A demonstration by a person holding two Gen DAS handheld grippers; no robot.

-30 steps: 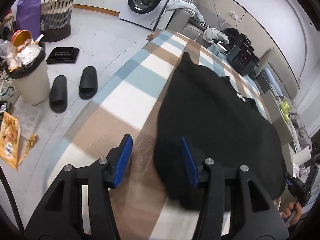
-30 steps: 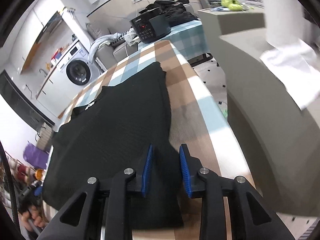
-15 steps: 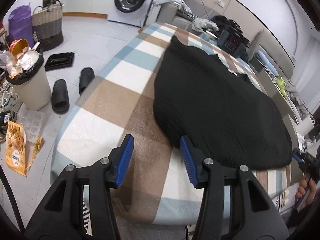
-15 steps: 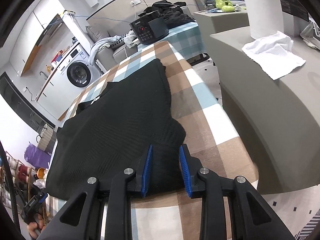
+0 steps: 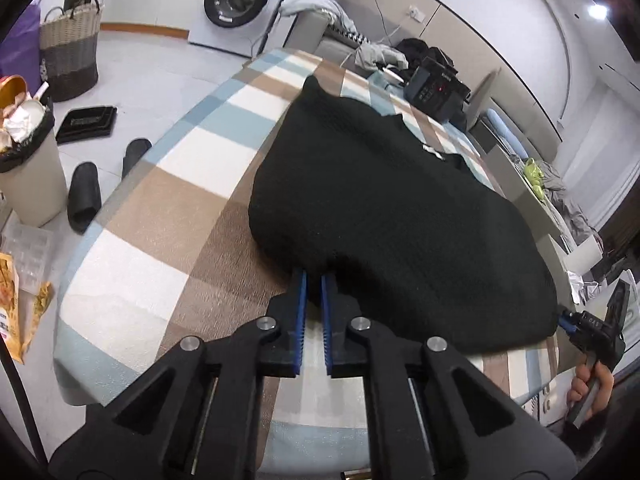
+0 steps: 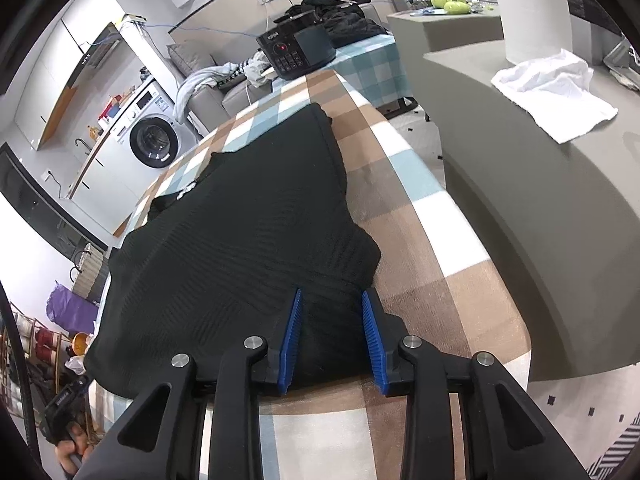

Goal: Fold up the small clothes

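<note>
From the left wrist view, we have the left gripper (image 5: 313, 280) pressed together on the near hem of the black knit garment (image 5: 384, 200), which lies spread flat on the checked tabletop (image 5: 160, 216). We judge this to be the start of a fold: the near edge is being taken at its two corners. At the far right of this view the right gripper (image 5: 560, 317) touches the other corner of the same hem. We count one garment, two slippers (image 5: 84, 196) on the floor, one bin (image 5: 28, 176), one basket (image 5: 70, 52) and one washing machine (image 5: 240, 0).

From the right wrist view, our right gripper (image 6: 332, 320) stands spread, its blue pads (image 6: 290, 340) straddling the garment's (image 6: 240, 248) hem without pinching it. The next move, we judge, calls for closing here, then lifting both corners together and carrying them toward the collar end. We count one black appliance (image 6: 296, 52) and one white cloth (image 6: 556, 92) on the grey counter (image 6: 560, 208).
</note>
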